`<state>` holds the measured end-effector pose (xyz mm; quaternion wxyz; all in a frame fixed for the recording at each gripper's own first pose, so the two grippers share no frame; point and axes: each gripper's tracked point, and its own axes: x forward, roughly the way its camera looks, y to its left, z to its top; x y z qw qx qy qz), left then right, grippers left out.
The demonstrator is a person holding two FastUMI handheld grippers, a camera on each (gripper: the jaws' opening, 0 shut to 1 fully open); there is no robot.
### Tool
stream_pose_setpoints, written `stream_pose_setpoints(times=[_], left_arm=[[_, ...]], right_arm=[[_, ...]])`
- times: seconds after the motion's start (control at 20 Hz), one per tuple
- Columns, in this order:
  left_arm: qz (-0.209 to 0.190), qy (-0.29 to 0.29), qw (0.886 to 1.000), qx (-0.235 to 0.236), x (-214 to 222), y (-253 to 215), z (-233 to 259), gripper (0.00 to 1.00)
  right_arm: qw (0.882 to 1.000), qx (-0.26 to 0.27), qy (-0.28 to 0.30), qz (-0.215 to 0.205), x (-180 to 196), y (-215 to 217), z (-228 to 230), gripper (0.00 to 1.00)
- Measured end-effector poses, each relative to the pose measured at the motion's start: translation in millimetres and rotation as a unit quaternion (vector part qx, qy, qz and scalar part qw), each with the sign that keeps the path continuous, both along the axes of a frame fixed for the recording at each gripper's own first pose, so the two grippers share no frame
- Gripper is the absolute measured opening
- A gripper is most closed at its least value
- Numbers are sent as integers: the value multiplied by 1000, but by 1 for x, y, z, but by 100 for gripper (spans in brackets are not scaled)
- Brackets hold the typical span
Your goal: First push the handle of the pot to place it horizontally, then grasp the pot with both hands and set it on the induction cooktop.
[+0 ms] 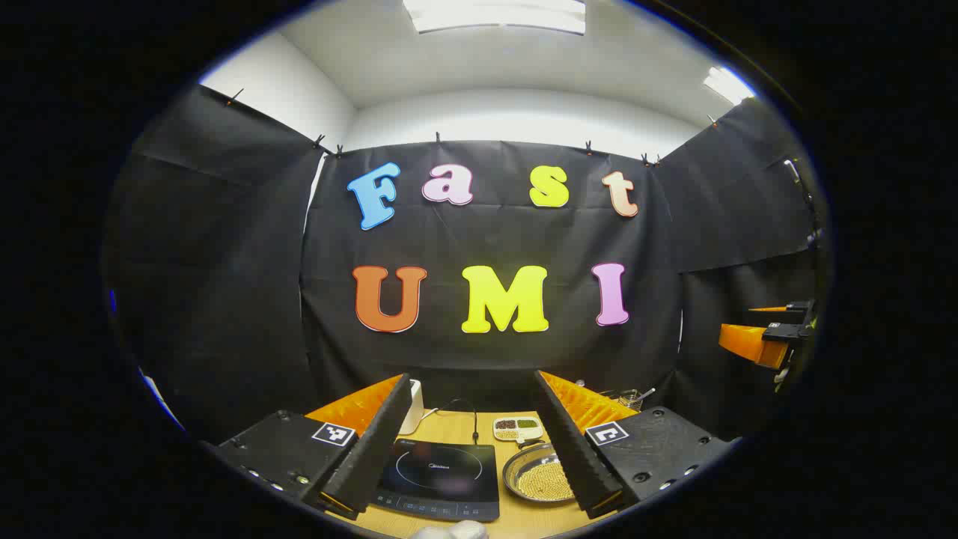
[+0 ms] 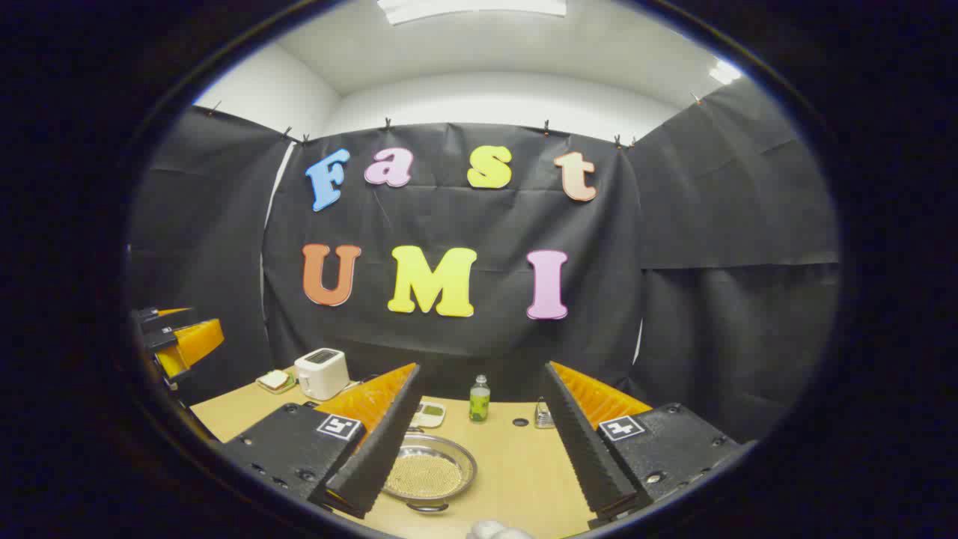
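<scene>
While both grippers hang above the table with nothing between their fingers, the handle push is the step in hand.
Table (image 2: 524, 468): bare wood — room to sweep.
Induction cooktop (image 1: 441, 471): left of the pot.
Pot (image 2: 428, 471): shallow, handle (image 2: 428, 507) facing the camera — nudge it sideways, low and slow.
Left gripper (image 1: 468, 457): spread open.
Right gripper (image 2: 479, 457): spread open.

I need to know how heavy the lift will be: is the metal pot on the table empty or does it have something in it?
Not empty: the pot holds a layer of small pale grains across its bottom, seen in both views.
</scene>
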<state>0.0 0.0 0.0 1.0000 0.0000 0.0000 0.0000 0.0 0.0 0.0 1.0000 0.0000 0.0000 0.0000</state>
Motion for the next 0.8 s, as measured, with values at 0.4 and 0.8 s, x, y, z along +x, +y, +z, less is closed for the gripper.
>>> stream_pose_setpoints(times=[0.4,0.8], left_arm=[[-1,11,1000,9,3,2,-2,96],[9,4,1000,14,-2,10,1,96]], right_arm=[[1000,-7,3,-4,1,2,-6,100],[1000,-12,0,6,3,15,-1,100]])
